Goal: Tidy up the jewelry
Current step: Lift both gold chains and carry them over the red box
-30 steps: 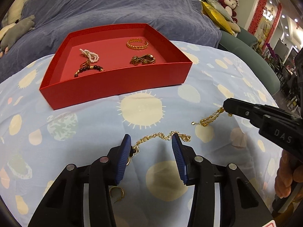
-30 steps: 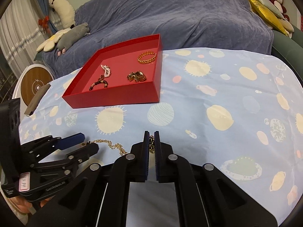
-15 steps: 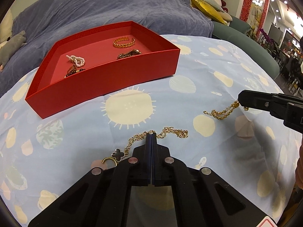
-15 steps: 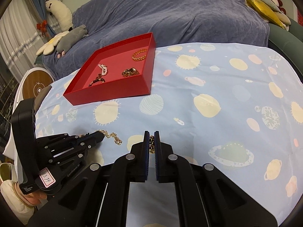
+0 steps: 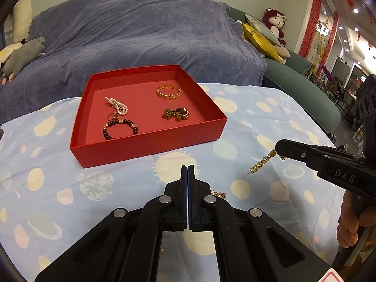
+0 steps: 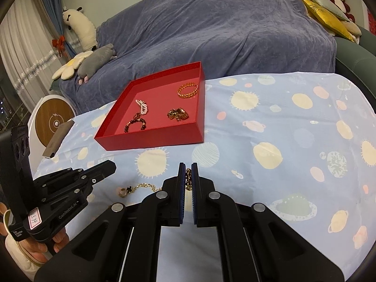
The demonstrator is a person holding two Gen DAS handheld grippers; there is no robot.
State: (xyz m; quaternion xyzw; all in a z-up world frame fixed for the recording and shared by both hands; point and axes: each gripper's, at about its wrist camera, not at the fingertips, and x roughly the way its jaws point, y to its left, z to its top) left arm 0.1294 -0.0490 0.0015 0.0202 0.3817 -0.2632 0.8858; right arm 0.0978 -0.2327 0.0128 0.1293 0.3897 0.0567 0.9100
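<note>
A red box point(image 5: 150, 150) point(image 6: 152, 141) stands on the planet-print cloth and holds a gold bangle point(image 5: 168, 91), a pearl piece point(image 5: 117, 105), a dark bead bracelet point(image 5: 119, 128) and a gold-brown cluster point(image 5: 176, 114). My left gripper point(image 5: 188, 168) point(image 6: 112, 164) is shut, raised above the cloth, and I see nothing in it. Below it, a gold necklace with a clover charm point(image 6: 138, 186) point(image 5: 218, 193) lies on the cloth. My right gripper point(image 6: 188, 172) point(image 5: 279, 146) is shut on a short gold chain point(image 5: 260, 164) point(image 6: 188, 178) that dangles from it.
A sofa under a blue-grey cover point(image 5: 141, 35) runs behind the table, with plush toys point(image 6: 94, 58) and cushions point(image 5: 260, 35) on it. A round white and wood device point(image 6: 54, 122) stands off the table's left edge. A hand point(image 5: 352, 221) holds the right gripper.
The left jaws closed around the clover necklace, then the gripper rose without it; the necklace stays on the cloth. The right gripper lifted slightly, with its short chain now hanging free.
</note>
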